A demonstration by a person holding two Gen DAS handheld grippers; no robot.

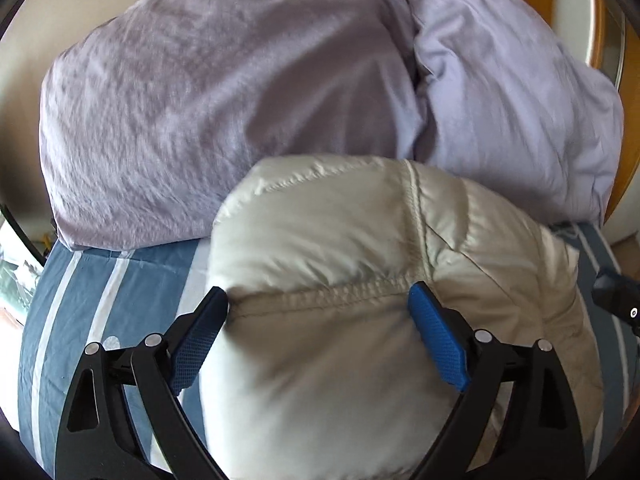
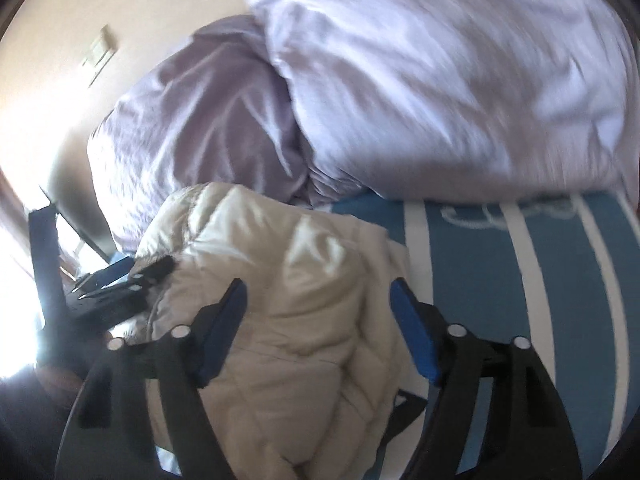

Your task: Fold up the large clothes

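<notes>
Landmark: the jacket (image 1: 340, 280), cream, quilted and puffy, lying bunched on the striped blue sheet (image 1: 100, 300). Left wrist view alone shows a stitched seam across the jacket, a wall plate at top left and a wooden door frame at the right edge; the tip of the right gripper (image 1: 618, 296) pokes in just right of the jacket. Right wrist view, blurred, alone shows the left gripper (image 2: 116, 292) at the jacket's left edge, and a white looped pattern on the sheet beyond the jacket's right side. Both views show two lilac pillows (image 2: 440, 80) behind the jacket. Left gripper: jaws spread wide, jacket bulging between the blue pads (image 1: 436, 336), seam running from pad to pad; no pinch visible. Right gripper (image 2: 316, 292): jaws apart above the jacket's right edge, nothing held.
</notes>
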